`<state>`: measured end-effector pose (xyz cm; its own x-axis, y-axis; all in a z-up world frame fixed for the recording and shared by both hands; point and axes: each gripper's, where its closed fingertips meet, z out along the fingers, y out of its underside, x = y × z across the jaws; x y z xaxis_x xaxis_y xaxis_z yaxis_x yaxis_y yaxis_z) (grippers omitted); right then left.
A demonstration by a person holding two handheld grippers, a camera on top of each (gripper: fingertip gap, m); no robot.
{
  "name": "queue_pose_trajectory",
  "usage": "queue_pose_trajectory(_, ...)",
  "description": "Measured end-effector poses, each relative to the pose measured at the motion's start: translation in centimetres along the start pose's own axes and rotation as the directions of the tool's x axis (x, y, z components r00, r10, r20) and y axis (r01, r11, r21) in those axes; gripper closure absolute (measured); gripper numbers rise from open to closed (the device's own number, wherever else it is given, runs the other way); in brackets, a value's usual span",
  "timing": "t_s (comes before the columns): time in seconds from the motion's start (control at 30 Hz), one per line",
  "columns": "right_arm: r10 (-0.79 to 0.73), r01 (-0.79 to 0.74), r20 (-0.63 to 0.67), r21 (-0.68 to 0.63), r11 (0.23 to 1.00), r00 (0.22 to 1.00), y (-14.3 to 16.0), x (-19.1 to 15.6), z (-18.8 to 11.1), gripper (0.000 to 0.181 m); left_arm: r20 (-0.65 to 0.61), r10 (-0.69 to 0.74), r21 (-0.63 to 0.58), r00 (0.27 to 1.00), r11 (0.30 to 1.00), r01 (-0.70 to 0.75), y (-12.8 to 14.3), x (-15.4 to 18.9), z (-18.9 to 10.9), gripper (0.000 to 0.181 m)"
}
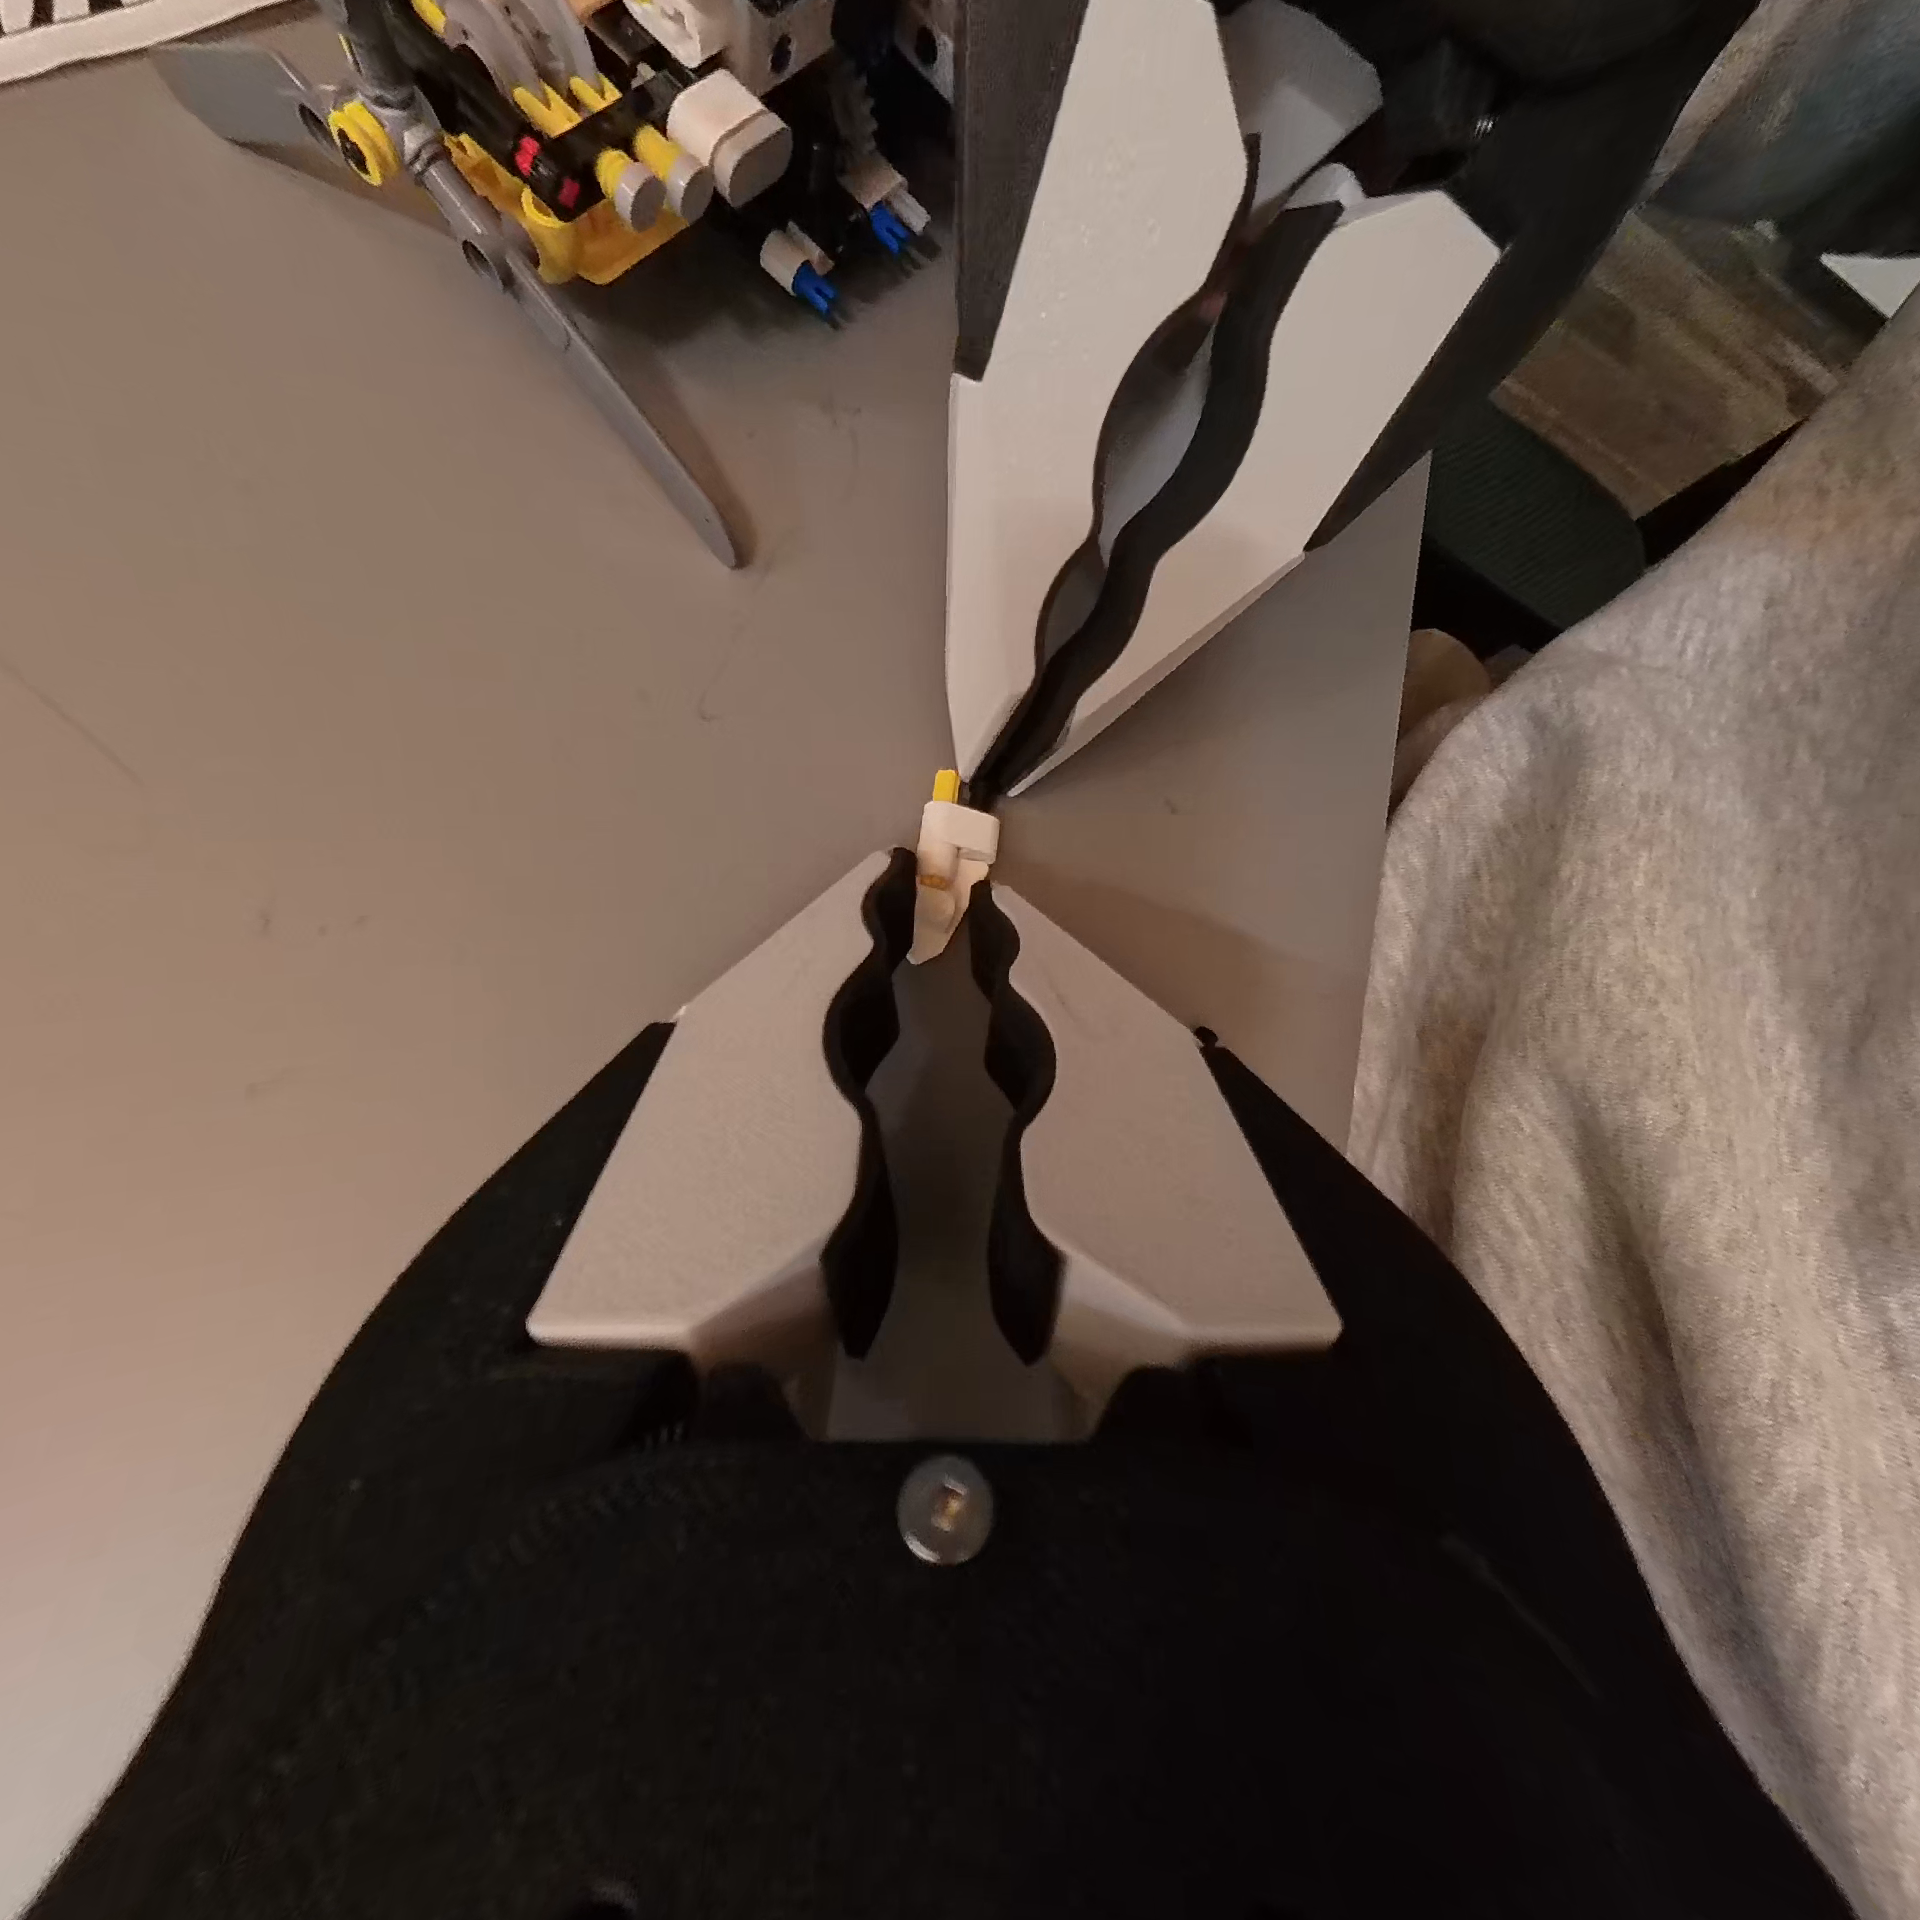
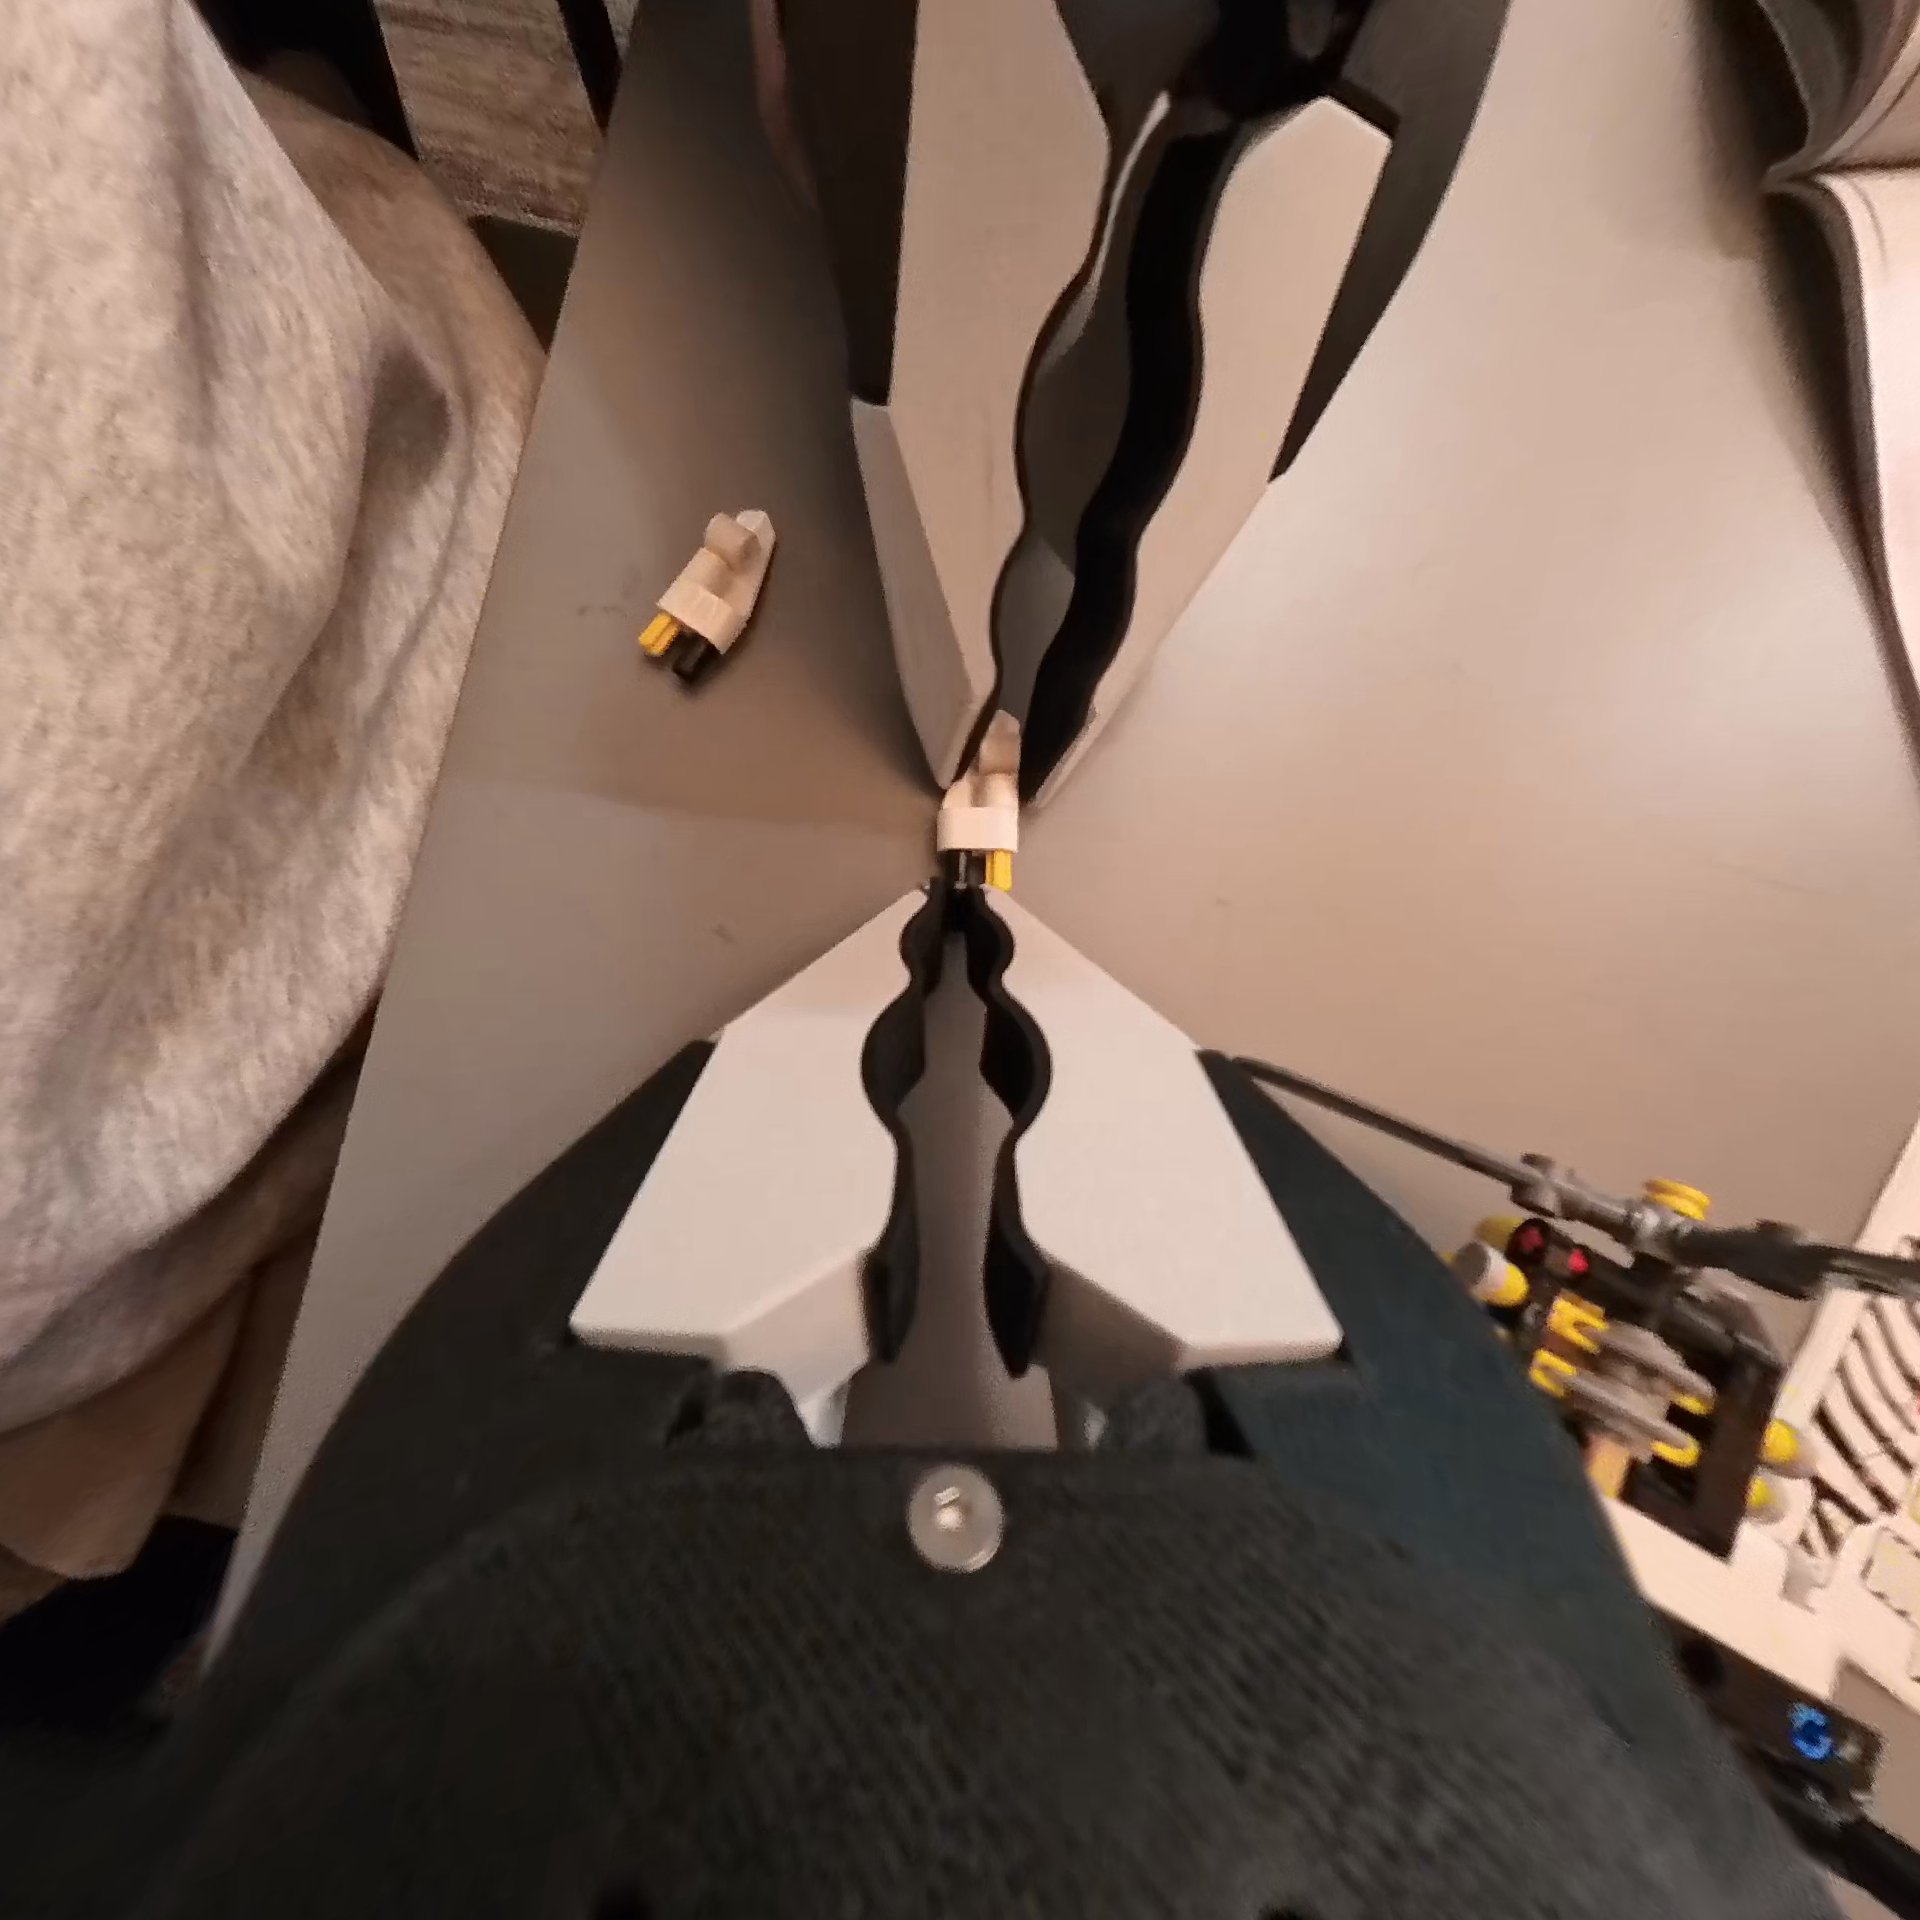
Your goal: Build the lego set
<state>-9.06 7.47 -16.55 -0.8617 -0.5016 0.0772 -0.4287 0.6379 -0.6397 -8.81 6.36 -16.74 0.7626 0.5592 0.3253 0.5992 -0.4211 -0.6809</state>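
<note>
Jaws of the left gripper [image 1: 940, 894] sit nearly together, their 2 black wavy pads clamped on the tapered end of a small white connector piece [image 1: 951, 847] at the very tips. That gripper points straight ahead over the grey table [image 1: 312, 779], and the piece sticks out past its tips with a yellow pin [image 1: 944, 784] at its far end. Tip to tip against it comes the right gripper [image 2: 964, 896], reaching from the opposite side at a slight slant; its jaws are drawn in tight and pinch a black pin next to the yellow one on the same white piece. Both tools meet nose to nose above the table with the piece bridging them. Left of the joined jaws in the right wrist view, a second white piece with yellow and black pins [image 2: 709, 594] lies loose on the table. Farther off, beyond the left jaws and to their left, stands the partly built model [image 1: 644, 145] of grey, black and yellow parts. A grey sleeve [image 1: 1662, 1039] borders the table.
</note>
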Motion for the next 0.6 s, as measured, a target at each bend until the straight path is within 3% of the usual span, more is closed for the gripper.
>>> queue_pose_trajectory(0.43,-0.222,0.218,-0.077,-0.057,0.974,0.972,-0.14,0.14,0.08,0.181,0.002,-0.008,0.001,1.0,1.0,0.008,0.0,0.11,-0.09,0.172)
queue_pose_trajectory(0.6,-0.153,0.152,-0.065,-0.018,0.988,0.986,-0.18,0.15,0.1,0.181,0.003,-0.004,0.001,1.0,1.0,0.004,0.06,0.07,-0.1,0.171)
